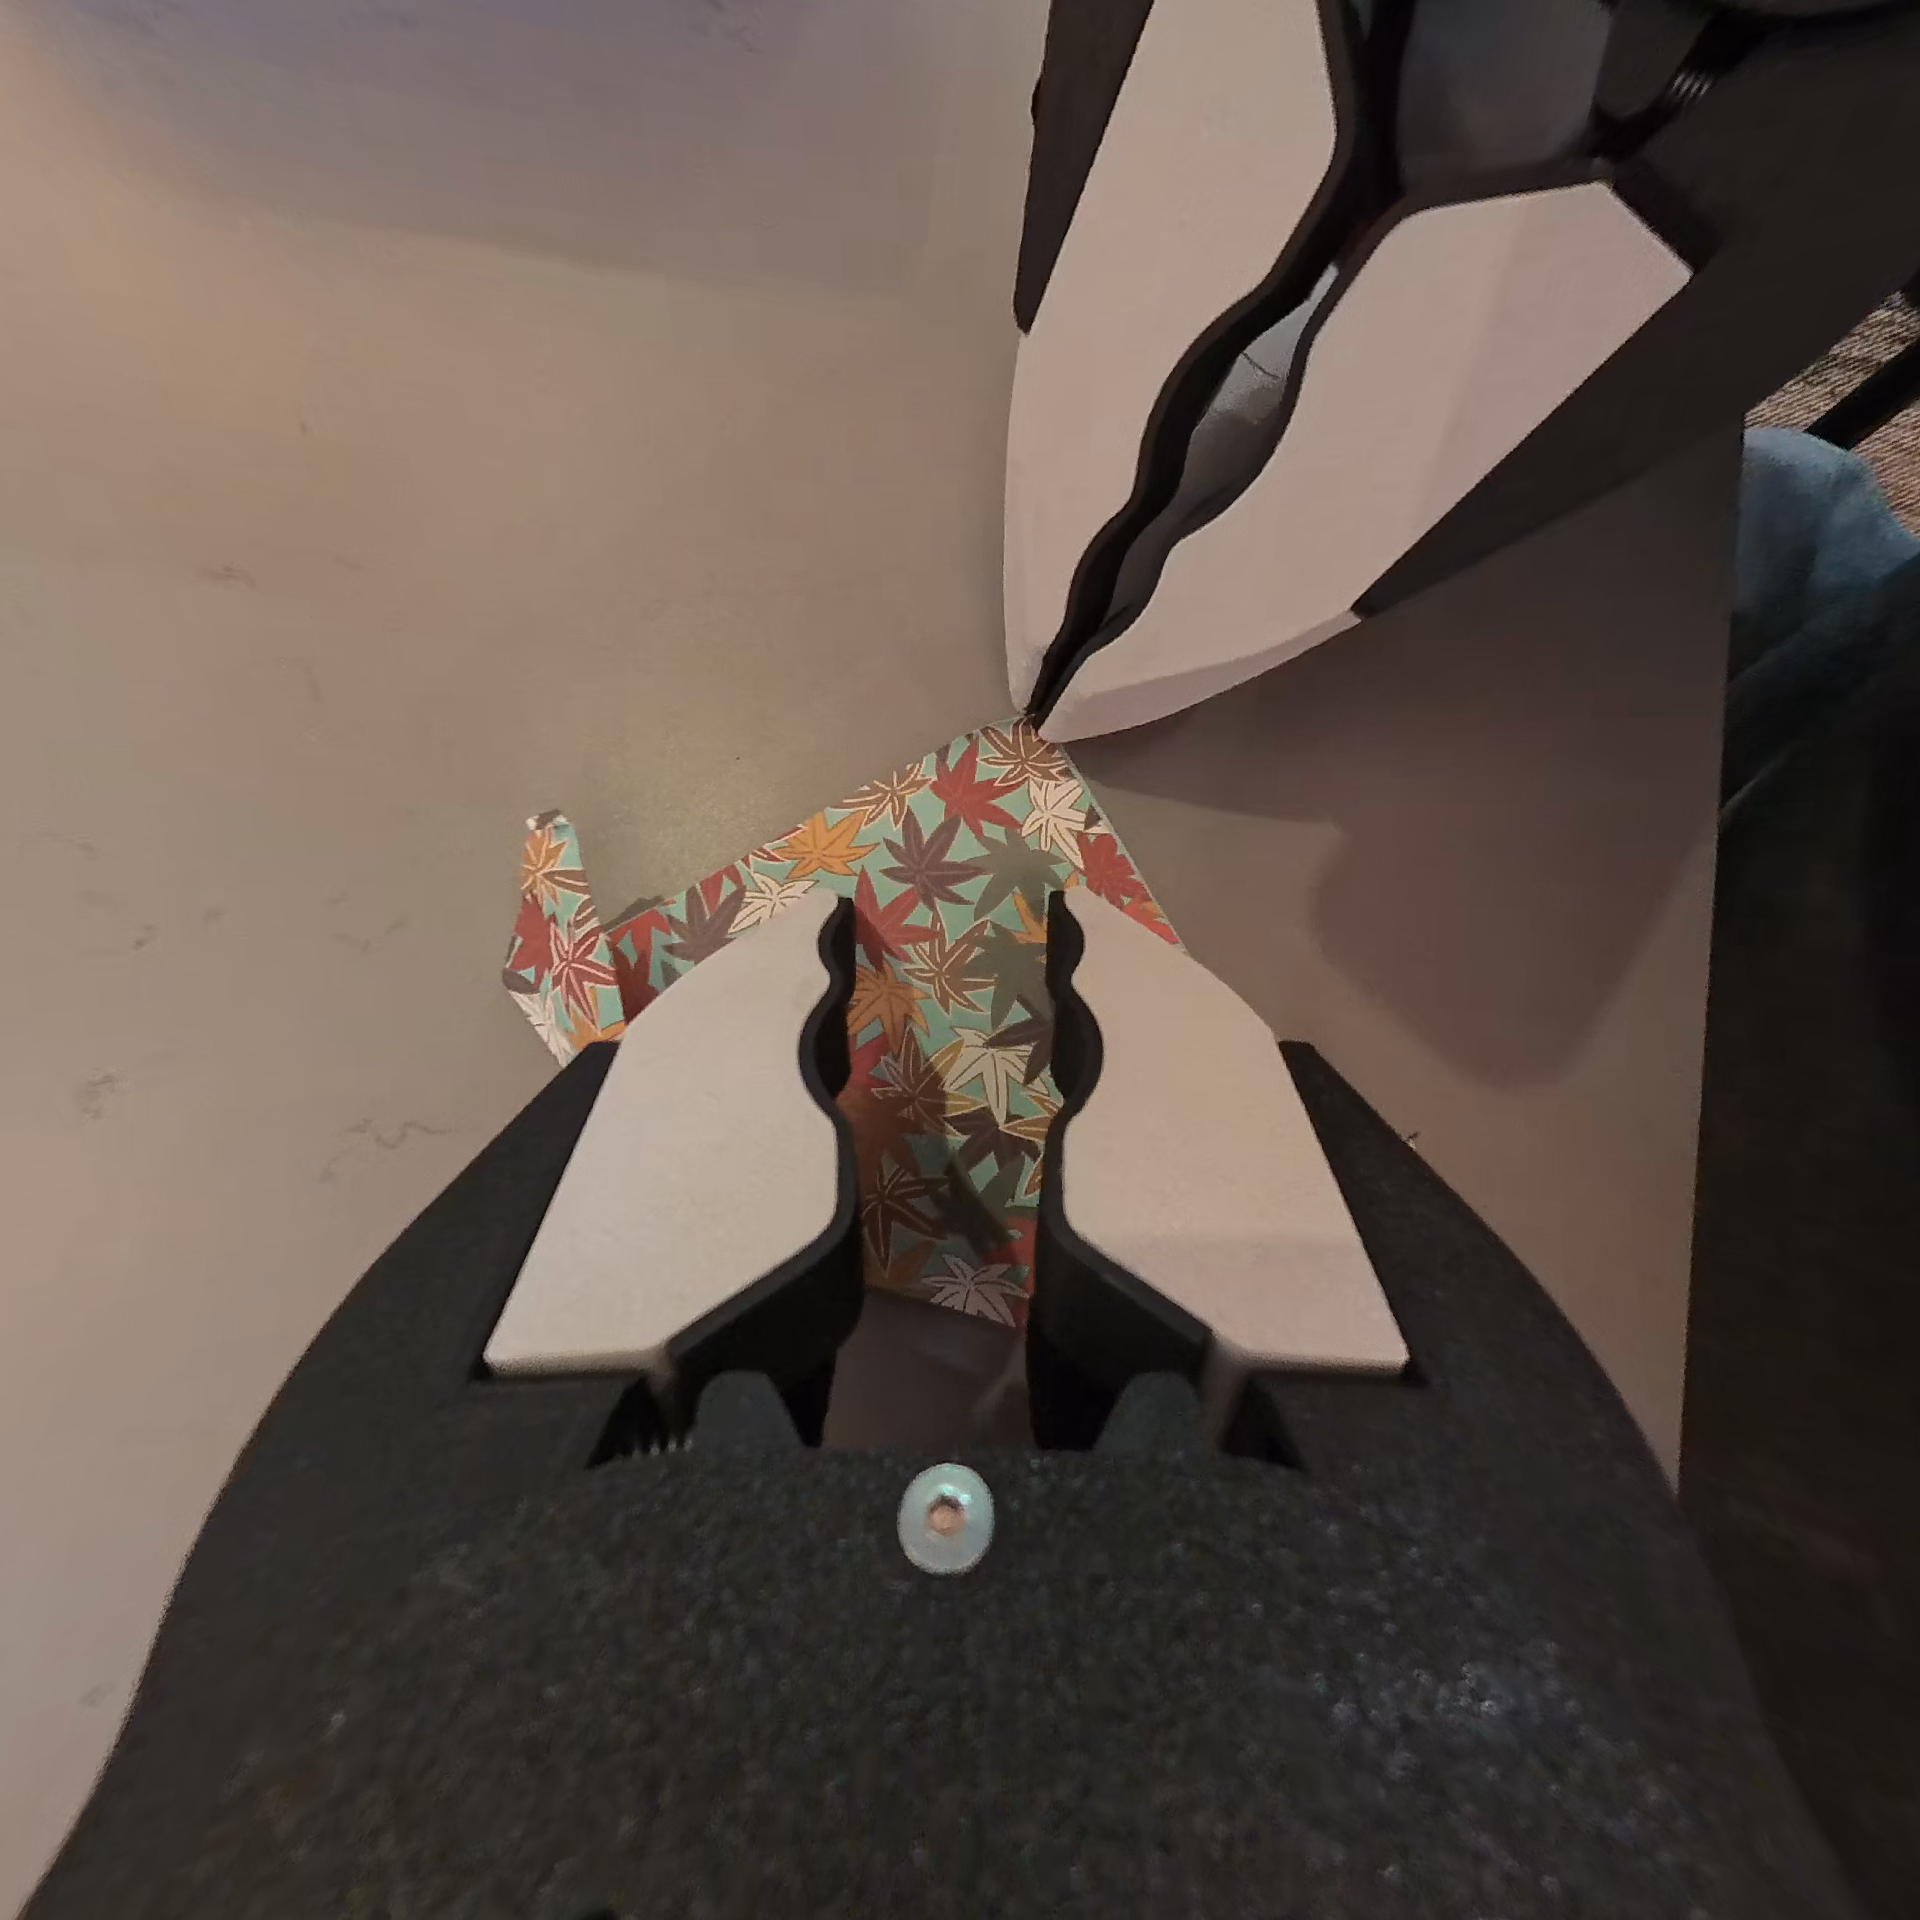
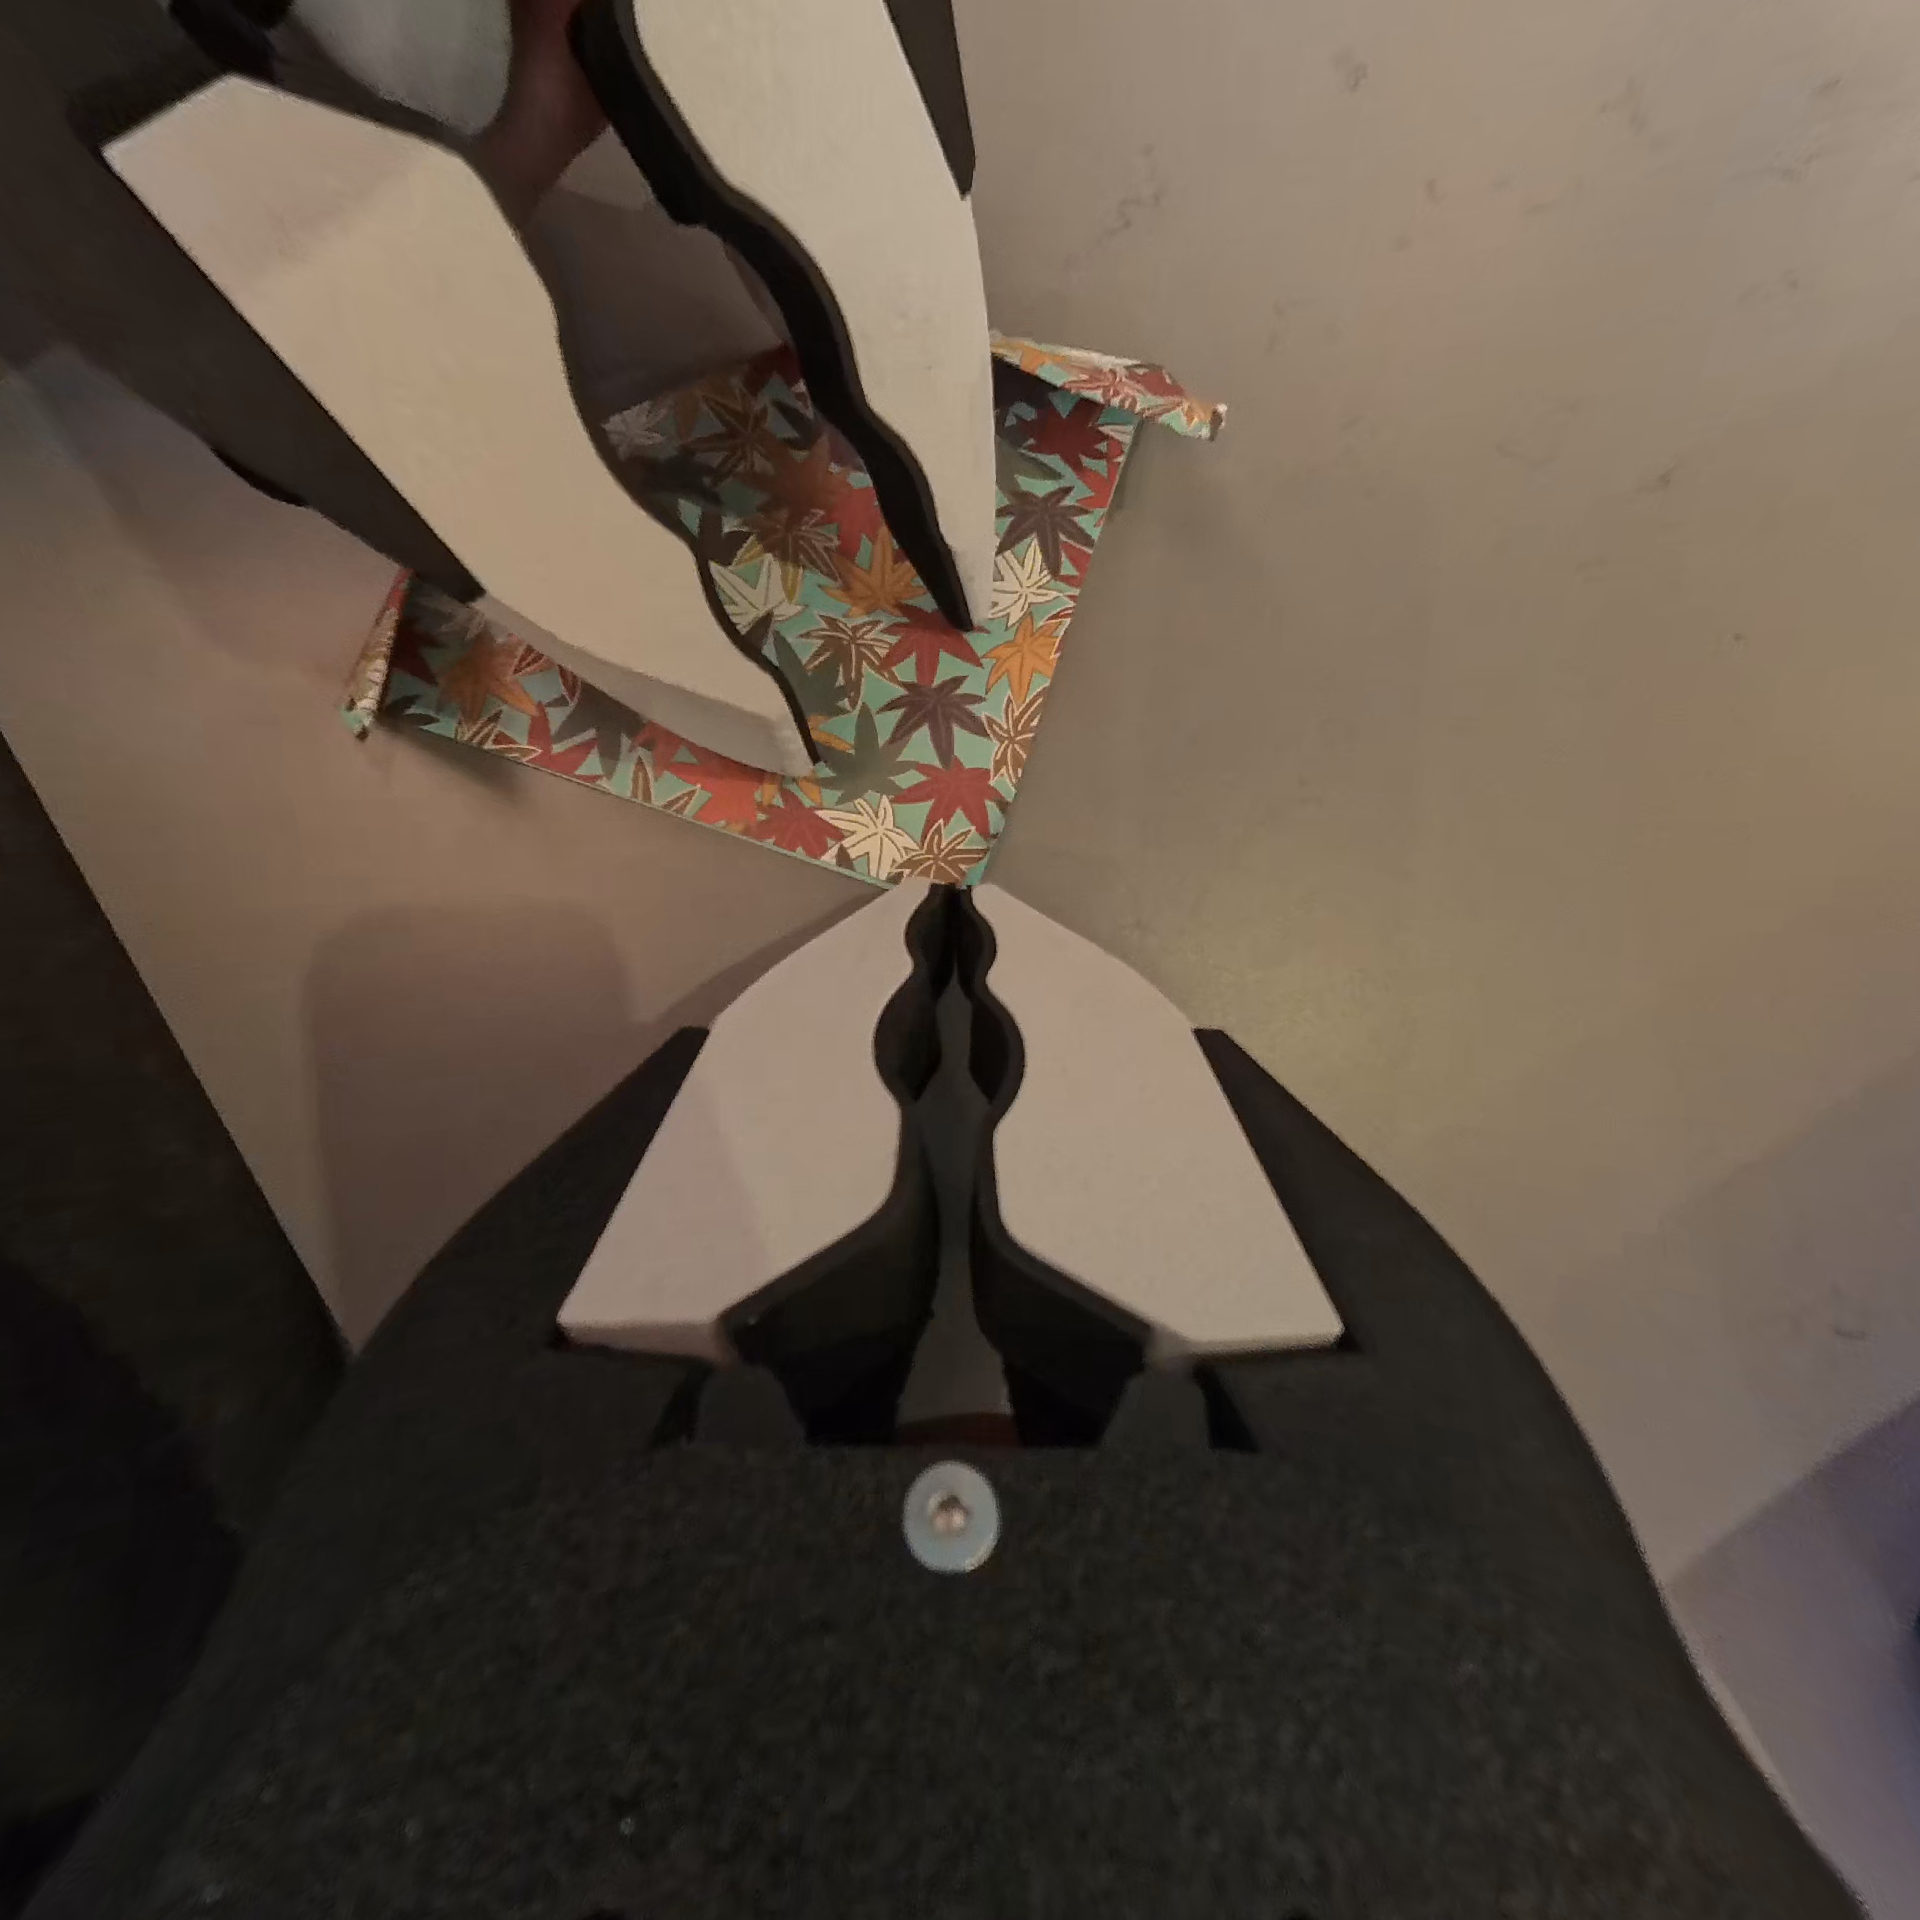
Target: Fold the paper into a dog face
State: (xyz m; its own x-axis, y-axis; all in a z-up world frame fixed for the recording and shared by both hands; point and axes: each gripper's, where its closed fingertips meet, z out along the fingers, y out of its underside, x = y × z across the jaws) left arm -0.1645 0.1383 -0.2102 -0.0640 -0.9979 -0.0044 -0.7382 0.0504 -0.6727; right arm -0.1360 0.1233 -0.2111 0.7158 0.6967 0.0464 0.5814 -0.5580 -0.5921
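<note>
The paper (image 1: 935, 831), printed with coloured leaves on teal, lies folded on the beige table (image 1: 312, 520). One folded flap stands up at its left end (image 1: 551, 914). My left gripper (image 1: 951, 904) is open, its two fingers down over the middle of the paper, which shows between them without being pinched. My right gripper (image 1: 1039, 717) is shut, its tips meeting on the paper's far corner. In the right wrist view the right gripper (image 2: 948, 894) pinches the near corner of the paper (image 2: 935, 707). The open left gripper (image 2: 883, 691) is over the sheet there.
The table's edge runs down the right of the left wrist view, with dark carpet (image 1: 1860, 364) and a blue sleeve (image 1: 1818, 540) beyond it. In the right wrist view a raised flap (image 2: 1122, 395) stands at the far end of the paper. The tips of both grippers are at nearly the same place.
</note>
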